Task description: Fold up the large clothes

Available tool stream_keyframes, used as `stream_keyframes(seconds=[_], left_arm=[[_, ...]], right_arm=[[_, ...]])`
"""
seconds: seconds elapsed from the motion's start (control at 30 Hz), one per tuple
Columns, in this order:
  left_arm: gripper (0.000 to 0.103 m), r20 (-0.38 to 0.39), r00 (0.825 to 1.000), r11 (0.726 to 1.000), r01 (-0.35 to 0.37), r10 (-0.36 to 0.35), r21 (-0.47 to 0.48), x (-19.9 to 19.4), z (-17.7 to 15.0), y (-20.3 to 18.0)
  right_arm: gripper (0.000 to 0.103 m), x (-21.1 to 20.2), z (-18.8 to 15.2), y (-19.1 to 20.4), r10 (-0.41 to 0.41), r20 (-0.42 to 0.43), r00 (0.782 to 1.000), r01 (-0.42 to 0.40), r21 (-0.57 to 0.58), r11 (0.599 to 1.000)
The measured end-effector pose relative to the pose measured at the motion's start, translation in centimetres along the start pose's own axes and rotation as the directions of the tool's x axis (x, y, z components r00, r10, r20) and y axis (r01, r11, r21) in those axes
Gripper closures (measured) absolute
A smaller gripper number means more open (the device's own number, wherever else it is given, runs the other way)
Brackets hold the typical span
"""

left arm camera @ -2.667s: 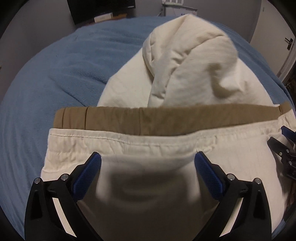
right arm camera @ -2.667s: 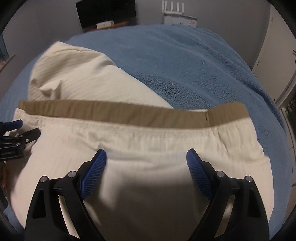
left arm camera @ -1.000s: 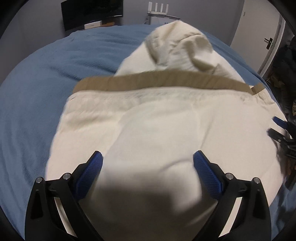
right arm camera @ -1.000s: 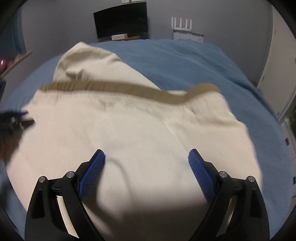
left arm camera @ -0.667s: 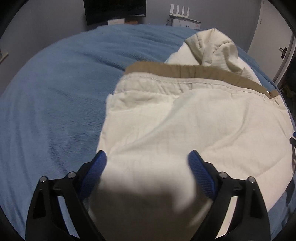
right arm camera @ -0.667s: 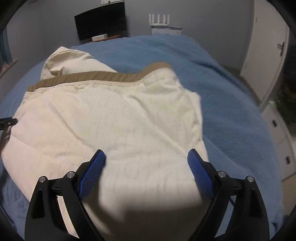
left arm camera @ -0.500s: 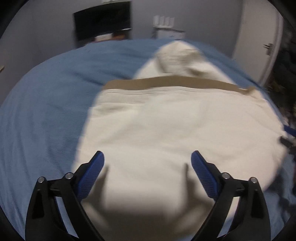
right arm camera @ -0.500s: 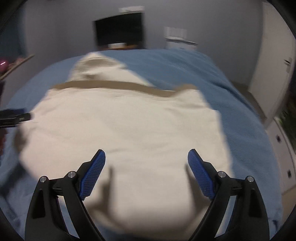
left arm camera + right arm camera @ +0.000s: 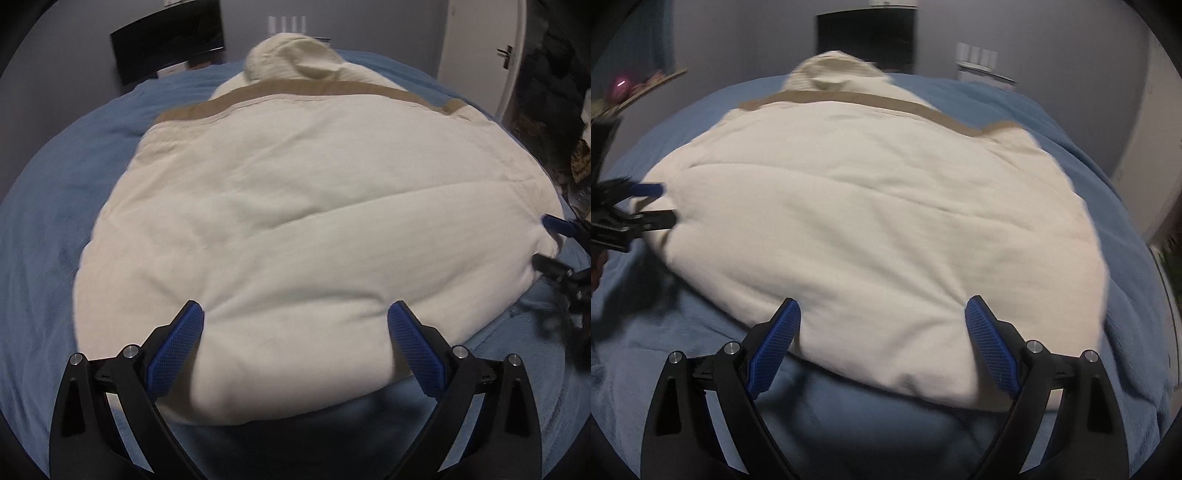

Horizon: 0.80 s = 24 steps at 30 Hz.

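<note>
Cream garment point(image 9: 314, 221) on blue blanket point(image 9: 55, 229), both grippers' fingers wide.

The garment point(image 9: 317, 221) was matt cream cloth, soft and faintly ribbed, with shallow creases and a stitched seam beside a band point(image 9: 295, 92) of smoother tan fabric at 12 o'clock. Under it the bed point(image 9: 55, 229) wore a blue cover of napped, fleecy cloth, dull and slightly fuzzy. The left gripper point(image 9: 295, 325) had matt black plastic arms with small bright metal pins, and its fingers point(image 9: 173, 354) carried blue pads with a fine cross-hatched, rubbery grain; the right gripper point(image 9: 882, 317) looked the same. At 11 o'clock a screen point(image 9: 170, 40) showed a dark, glossy face. At 2 o'clock a door point(image 9: 480, 48) looked smooth, painted white, with a metal handle.
</note>
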State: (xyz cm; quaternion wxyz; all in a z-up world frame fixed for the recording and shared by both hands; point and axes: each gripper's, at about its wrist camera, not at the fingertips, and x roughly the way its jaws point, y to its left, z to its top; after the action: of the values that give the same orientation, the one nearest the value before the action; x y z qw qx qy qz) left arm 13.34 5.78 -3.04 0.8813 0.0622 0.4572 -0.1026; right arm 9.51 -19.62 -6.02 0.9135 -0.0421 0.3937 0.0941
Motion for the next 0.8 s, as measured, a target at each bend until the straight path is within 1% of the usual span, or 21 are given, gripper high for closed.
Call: stream_keyframes(seconds=[0.1,0.17,0.23,0.3,0.33,0.4,0.43,0.47,0.5,0.57,0.63,0.7,0.73,0.8], left_arm=[[0.006,-0.006,1.000,1.000,-0.020,0.020,-0.024,0.1,-0.2,1.0],[0.006,-0.012,0.999,0.998,-0.045,0.045,-0.043,-0.2,-0.7,2.1],[0.006,-0.024,0.998,0.995,-0.066,0.064,-0.071,-0.2,-0.8,3.2],[0.006,-0.039,0.995,0.990,-0.093,0.089,-0.103,-0.3,-1.2,4.4],[0.006,-0.043,0.994,0.988,-0.102,0.098,-0.115,-0.3,-1.3,4.8],[0.006,-0.054,0.992,0.981,-0.122,0.115,-0.152,-0.9,-1.6,5.7],[0.010,-0.059,0.991,0.974,-0.131,0.122,-0.184,-1.4,-1.6,6.2],[0.012,-0.059,0.991,0.969,-0.131,0.122,-0.211,-2.0,-1.7,6.5],[0.012,-0.056,0.991,0.966,-0.129,0.119,-0.225,-2.5,-1.7,6.6],[0.012,-0.023,0.993,0.962,-0.118,0.116,-0.246,-4.2,-1.6,6.3],[0.008,0.019,0.992,0.963,-0.117,0.125,-0.243,-6.3,-1.5,4.8],[0.007,0.043,0.993,0.966,-0.096,0.110,-0.239,-7.9,-1.9,3.3],[0.007,0.045,0.994,0.968,-0.089,0.102,-0.235,-8.8,-2.2,2.0],[0.007,0.036,0.995,0.967,-0.084,0.095,-0.239,-9.9,-3.3,0.1]], right_arm=[[0.017,-0.1,-0.7,-2.0,-0.036,-0.024,0.999,0.037,0.045,0.998],[0.017,-0.4,-1.5,-3.6,-0.072,-0.057,0.996,0.077,0.098,0.992],[0.017,-0.5,-2.4,-5.3,-0.085,-0.094,0.992,0.100,0.165,0.981],[0.014,-0.4,-3.2,-6.9,-0.098,-0.133,0.986,0.127,0.232,0.964],[0.014,-0.5,-3.5,-7.4,-0.093,-0.144,0.985,0.129,0.262,0.956],[0.014,-1.5,-3.6,-7.6,-0.119,-0.141,0.983,0.155,0.283,0.946],[0.014,-2.3,-3.5,-7.2,-0.135,-0.124,0.983,0.165,0.281,0.945],[0.014,-3.2,-3.3,-6.7,-0.136,-0.100,0.986,0.160,0.282,0.946],[0.014,-3.9,-3.4,-6.2,-0.133,-0.083,0.988,0.151,0.286,0.946],[0.014,-5.7,-3.1,-4.6,-0.119,-0.040,0.992,0.125,0.287,0.950],[0.014,-7.0,-2.9,-2.7,-0.098,-0.015,0.995,0.099,0.278,0.955],[0.014,-8.0,-2.9,-0.2,-0.080,0.002,0.997,0.076,0.259,0.963],[0.014,-8.2,-2.8,0.6,-0.072,0.006,0.997,0.068,0.256,0.964],[0.013,-8.9,-3.8,3.1,-0.045,0.006,0.999,0.042,0.245,0.969]])
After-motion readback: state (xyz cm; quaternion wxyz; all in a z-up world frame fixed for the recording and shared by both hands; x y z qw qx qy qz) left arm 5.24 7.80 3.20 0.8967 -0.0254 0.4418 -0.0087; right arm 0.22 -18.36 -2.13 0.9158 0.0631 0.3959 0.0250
